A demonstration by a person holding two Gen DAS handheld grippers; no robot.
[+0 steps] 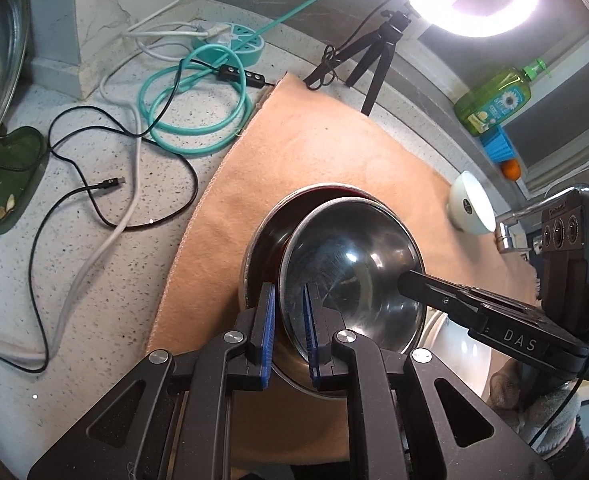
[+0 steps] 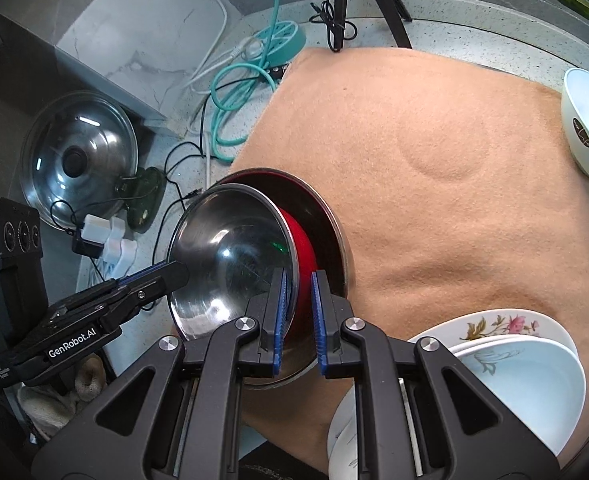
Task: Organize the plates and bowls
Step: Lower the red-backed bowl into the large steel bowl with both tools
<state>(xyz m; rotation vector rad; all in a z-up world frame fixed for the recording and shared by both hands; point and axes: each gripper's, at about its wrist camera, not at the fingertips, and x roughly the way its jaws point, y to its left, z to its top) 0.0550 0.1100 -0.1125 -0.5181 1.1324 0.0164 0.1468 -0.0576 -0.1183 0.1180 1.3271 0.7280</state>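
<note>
Centrally, in the lower middle of both views, a shiny round stainless-steel bowl (image 1: pixel 350 272) is held tilted over a larger steel bowl with a dark red lining (image 1: pixel 266 236), which rests on a peach-coloured cloth (image 1: pixel 314 152). The smaller bowl's rim is pinched by both tools: the left gripper (image 1: pixel 290 320) is closed on the near rim, one blue pad inside and one outside, and the right gripper (image 2: pixel 297 312) is closed on the rim at the opposite side in the same way. In the left view the right tool's black finger is seen reaching in from the right edge onto the bowl's rim.

To the lower right of the right view, a stack of white plates and bowls with flower patterns (image 2: pixel 514 356) is seen on the cloth, and a white bowl with a dark logo (image 2: pixel 586 128) lies tipped at the upper right edge. A glass pot lid (image 2: pixel 78 156) and tangled cables (image 1: pixel 94 184) are seen at the left, off the cloth.

Slipping is judged the main risk: thin, smooth steel is gripped only at its edge, so an uneven pull between the two hands could twist the bowl free. If it is lowered while tilted, its rim could catch on the larger bowl's rim, and jamming instead of nesting could result.
</note>
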